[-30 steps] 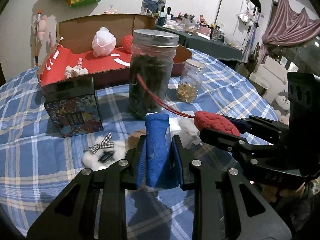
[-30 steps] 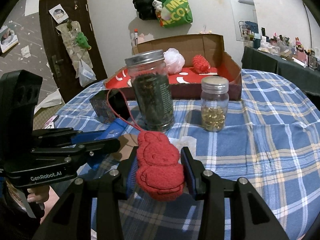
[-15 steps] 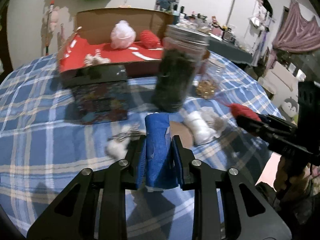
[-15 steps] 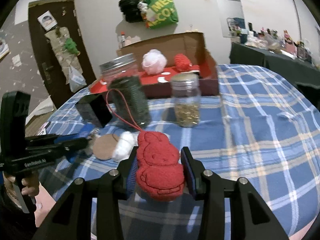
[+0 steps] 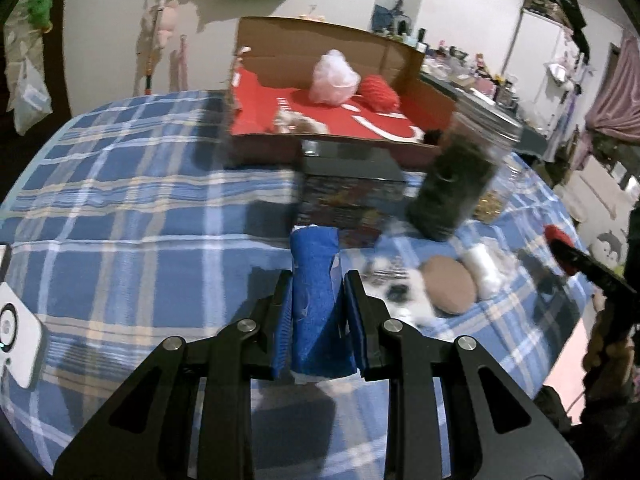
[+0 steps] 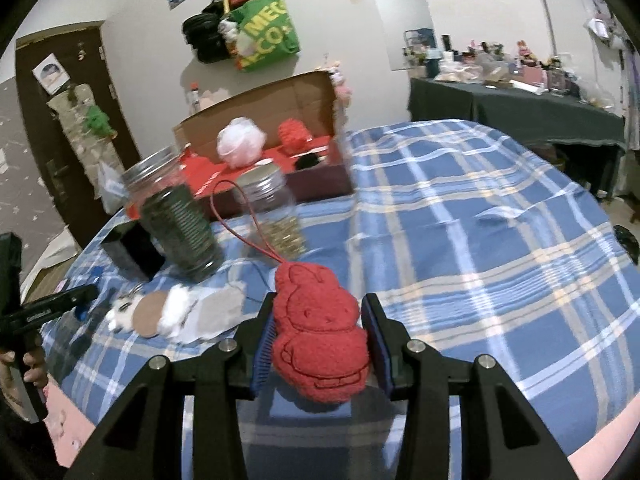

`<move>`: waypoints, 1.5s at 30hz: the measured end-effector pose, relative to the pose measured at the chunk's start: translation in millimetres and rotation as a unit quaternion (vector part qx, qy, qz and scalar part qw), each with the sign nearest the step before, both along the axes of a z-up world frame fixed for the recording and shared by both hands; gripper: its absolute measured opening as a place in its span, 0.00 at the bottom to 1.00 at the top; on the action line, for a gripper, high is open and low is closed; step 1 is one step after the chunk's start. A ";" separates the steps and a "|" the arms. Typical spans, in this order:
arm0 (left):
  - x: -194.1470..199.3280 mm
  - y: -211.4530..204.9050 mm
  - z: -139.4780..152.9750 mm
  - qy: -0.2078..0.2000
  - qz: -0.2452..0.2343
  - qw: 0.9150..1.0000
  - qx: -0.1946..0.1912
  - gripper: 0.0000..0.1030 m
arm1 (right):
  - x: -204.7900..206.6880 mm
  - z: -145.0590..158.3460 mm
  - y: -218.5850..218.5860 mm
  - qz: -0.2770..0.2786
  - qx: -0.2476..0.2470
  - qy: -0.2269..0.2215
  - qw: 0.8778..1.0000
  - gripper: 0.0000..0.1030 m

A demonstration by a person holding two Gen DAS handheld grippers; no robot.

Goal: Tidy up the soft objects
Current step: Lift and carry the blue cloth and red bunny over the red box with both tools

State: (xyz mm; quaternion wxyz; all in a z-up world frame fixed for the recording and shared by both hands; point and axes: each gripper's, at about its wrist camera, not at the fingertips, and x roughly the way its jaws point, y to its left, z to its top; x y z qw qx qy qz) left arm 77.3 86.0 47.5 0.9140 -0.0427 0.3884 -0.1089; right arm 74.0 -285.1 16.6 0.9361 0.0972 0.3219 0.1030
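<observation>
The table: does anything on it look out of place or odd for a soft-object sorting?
Yes. Soft pieces, a white fluffy item and a brown round pad, lie loose on the table, outside the cardboard box where the pink puff sits.

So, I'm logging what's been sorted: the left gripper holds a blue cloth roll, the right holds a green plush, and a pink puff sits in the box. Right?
Not quite: in the right wrist view, the right gripper holds a red plush, not green. The left gripper does hold the blue cloth roll, and the pink puff sits in the box.
</observation>
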 end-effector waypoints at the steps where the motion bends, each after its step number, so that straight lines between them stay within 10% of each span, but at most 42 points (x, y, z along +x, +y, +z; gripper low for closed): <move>1: 2.5 4.3 0.1 0.001 0.006 1.000 0.003 0.23 | 2.3 0.4 -4.3 -0.006 0.001 0.000 1.000 0.43; 18: 62.6 28.1 22.9 -0.004 0.021 0.999 0.032 0.23 | 73.7 31.8 -17.7 -0.025 -0.008 -0.010 1.000 0.43; 45: 190.2 -53.5 65.2 0.020 -0.097 0.993 0.067 0.23 | 219.0 74.7 74.9 0.119 -0.118 0.026 0.986 0.43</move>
